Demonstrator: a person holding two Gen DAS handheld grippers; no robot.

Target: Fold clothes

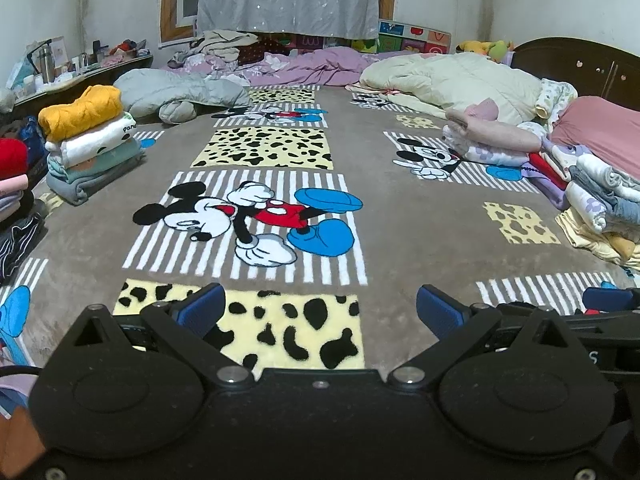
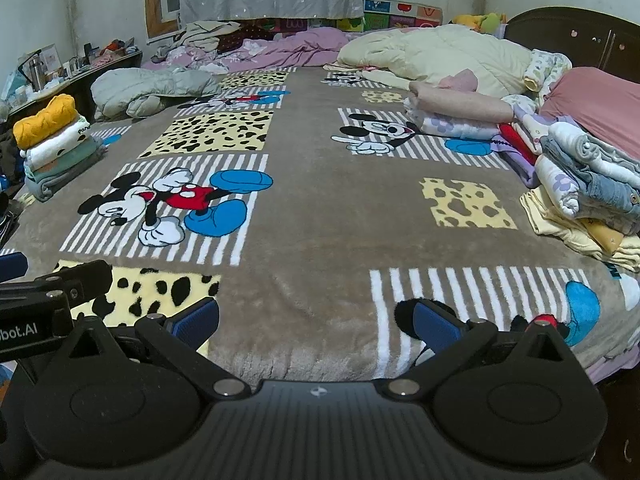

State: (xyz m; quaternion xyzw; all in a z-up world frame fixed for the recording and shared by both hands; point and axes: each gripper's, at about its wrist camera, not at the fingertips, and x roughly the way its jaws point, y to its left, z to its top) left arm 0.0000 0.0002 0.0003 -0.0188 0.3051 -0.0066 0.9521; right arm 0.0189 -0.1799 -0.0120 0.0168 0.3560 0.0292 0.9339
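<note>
Left gripper [image 1: 320,312] spread, empty, hovers over Mickey Mouse blanket [image 1: 400,216]. Right gripper [image 2: 316,320] likewise spread, empty. Loose clothes heap [image 2: 592,188] near right edge; folded stack [image 1: 86,140] far left. Likely next: fetch one garment from heap, lay flat mid-blanket, pinch single layer only.

"bot.AI" on left gripper [image 2: 24,330], "pand" on white folded garment [image 1: 94,140]

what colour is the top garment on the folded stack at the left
Mustard yellow; the top garment shows best in the left wrist view.

Folded clothes stack [image 1: 86,142] left on blanket; looser pile [image 2: 588,192] right.
</note>
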